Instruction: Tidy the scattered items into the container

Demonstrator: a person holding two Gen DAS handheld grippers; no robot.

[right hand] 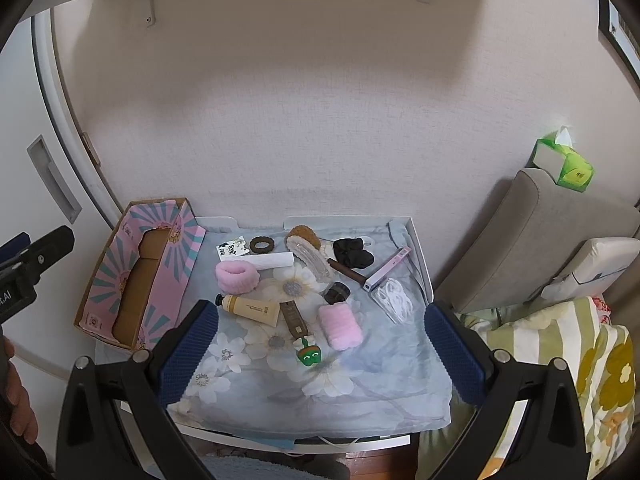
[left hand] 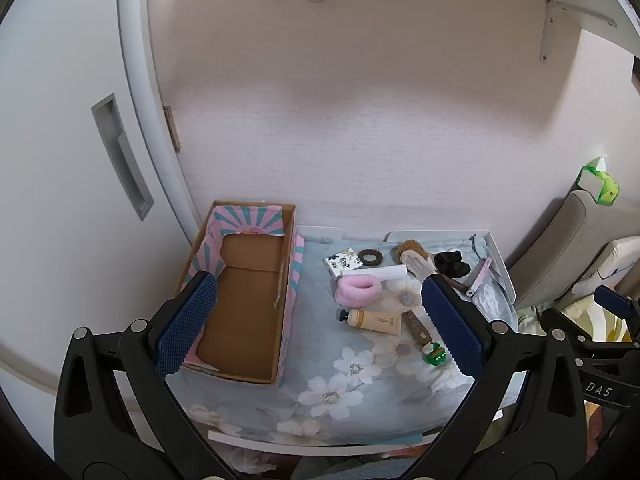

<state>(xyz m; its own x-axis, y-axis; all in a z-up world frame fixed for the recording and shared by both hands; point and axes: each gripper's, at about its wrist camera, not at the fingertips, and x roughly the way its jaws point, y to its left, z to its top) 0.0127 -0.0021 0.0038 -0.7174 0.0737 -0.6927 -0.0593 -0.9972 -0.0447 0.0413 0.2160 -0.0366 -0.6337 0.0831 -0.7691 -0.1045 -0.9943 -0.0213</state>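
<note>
Cardboard box (right hand: 136, 280), pink/teal sunburst print on its walls, sits at the left edge of the small table, long axis running from the near edge back twd the wall; open top up, brown floor bare. In the left wrist view the same box (left hand: 244, 300) is framed partly behind the left finger pad.

Scattered bits lie to its right on a floral blue cloth (right hand: 320, 380): cream tube (right hand: 252, 309) lying flat, black cap pointing twd the box, long axis roughly across the table; white roll (right hand: 268, 261) also lying crosswise; pink fuzzy band (right hand: 237, 276) just beside the tube cap; second pink fuzzy piece (right hand: 340, 326) nearer the middle; brown flat stick (right hand: 294, 320) angled near-to-far, a green frog clip (right hand: 309, 354) at its near end; dark ring (right hand: 261, 245), brush (right hand: 306, 246), black scrunchie (right hand: 354, 256) along the back; clear bag w/ white loops (right hand: 394, 300) at far right.

Left gripper (left hand: 320, 320) jaws spread wide, nothing btwn them, hovering above the table. Right gripper (right hand: 320, 348) same: wide apart, holding nothing.

Table is white, raised rim (right hand: 418, 248), pushed against a pale wall. White cabinet door w/ recessed handle (right hand: 52, 184) at left; grey cushion (right hand: 532, 240) and green tissue box (right hand: 564, 164) at right.
</note>
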